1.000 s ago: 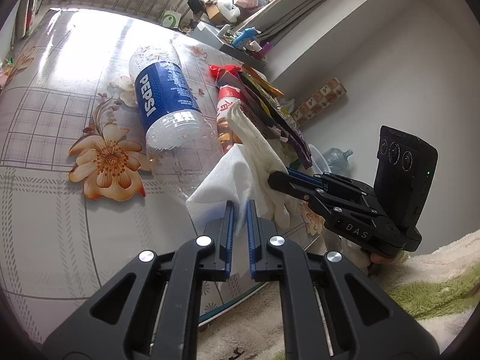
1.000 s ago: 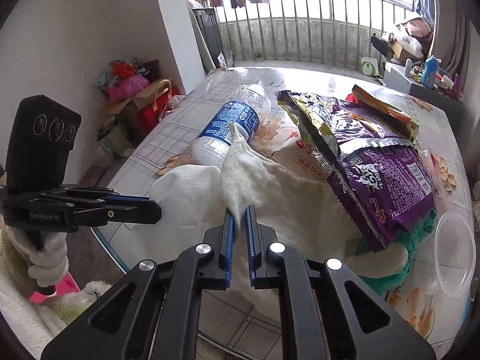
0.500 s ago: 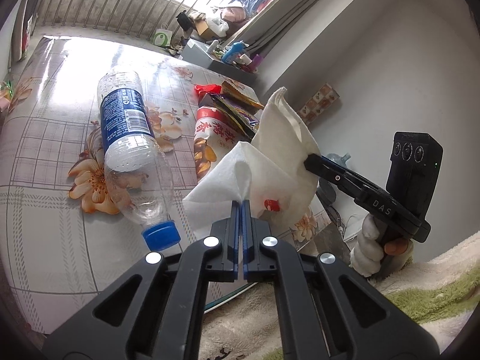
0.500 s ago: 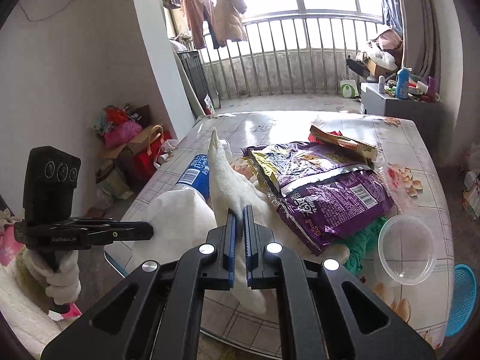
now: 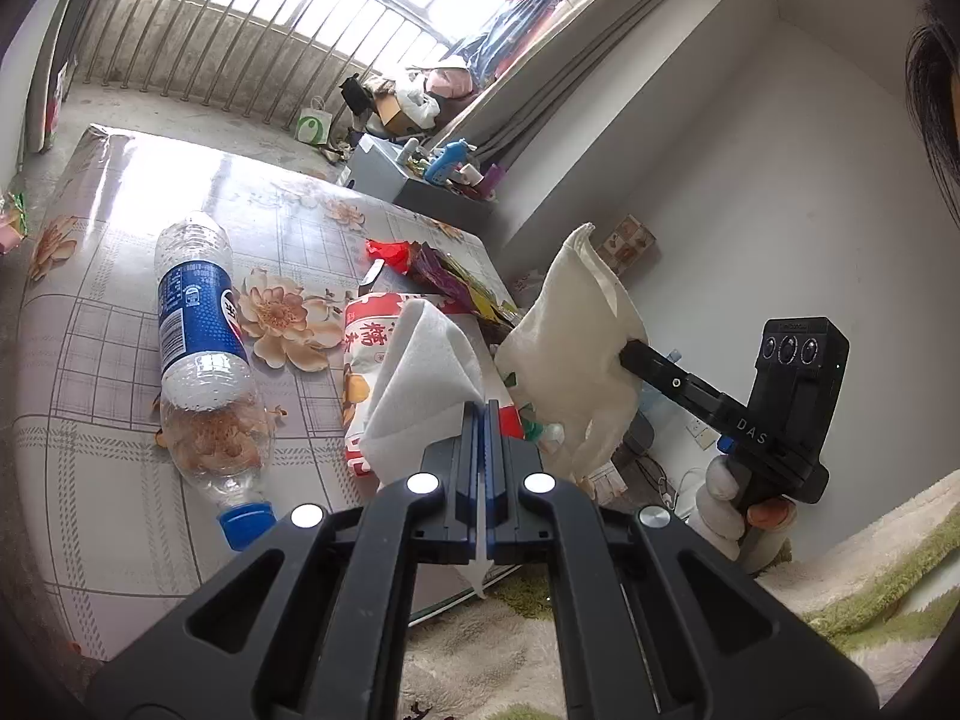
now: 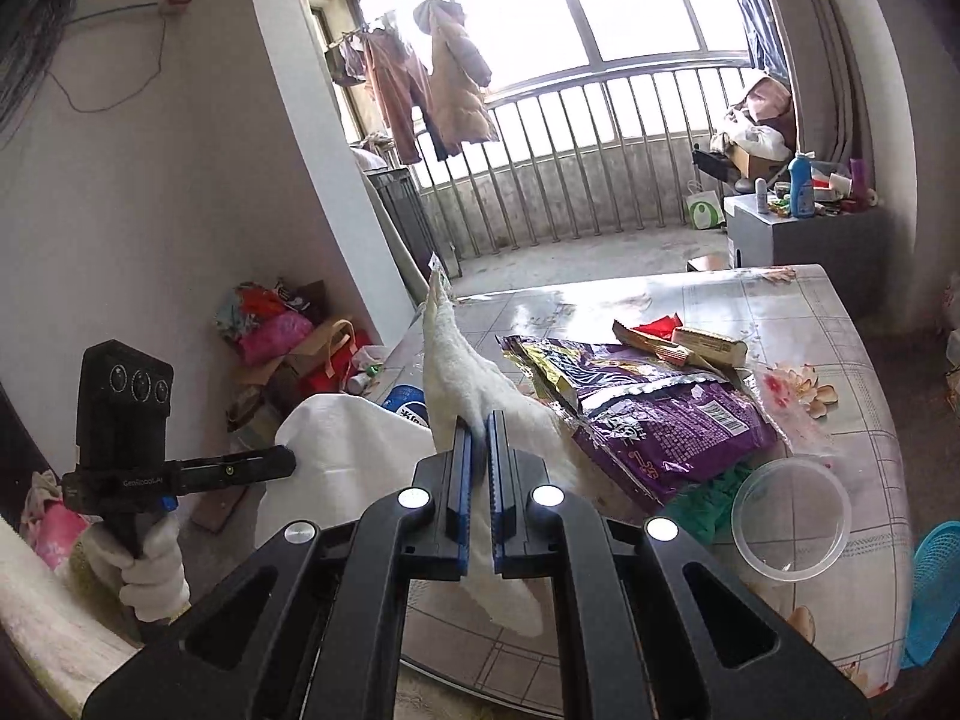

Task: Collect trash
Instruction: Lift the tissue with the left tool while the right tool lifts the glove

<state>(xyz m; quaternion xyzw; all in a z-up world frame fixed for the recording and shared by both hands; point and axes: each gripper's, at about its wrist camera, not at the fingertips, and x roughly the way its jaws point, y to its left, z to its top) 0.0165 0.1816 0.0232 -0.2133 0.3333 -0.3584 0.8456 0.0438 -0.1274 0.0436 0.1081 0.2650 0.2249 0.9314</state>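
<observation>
My left gripper (image 5: 482, 420) is shut on a white tissue (image 5: 420, 378), lifted off the table; it also shows in the right wrist view (image 6: 336, 450). My right gripper (image 6: 477, 426) is shut on a cream-white cloth (image 6: 462, 372) that hangs from it; the cloth (image 5: 570, 348) shows in the left wrist view at the tip of the right gripper (image 5: 630, 354). On the flowered table (image 5: 90, 360) lie a Pepsi bottle (image 5: 201, 354), a red-and-white snack bag (image 5: 372, 324) and purple snack bags (image 6: 660, 414).
A clear plastic lid (image 6: 792, 516) and a green cloth (image 6: 708, 498) lie near the table's right front. A blue basket (image 6: 936, 588) stands beyond the table edge. A grey cabinet (image 6: 798, 234) with bottles stands behind. Bags (image 6: 282, 336) are piled on the floor at left.
Both grippers have risen and pulled back from the table, lifting the tissue and the cloth clear of the trash. The bottle and bags stay on the table.
</observation>
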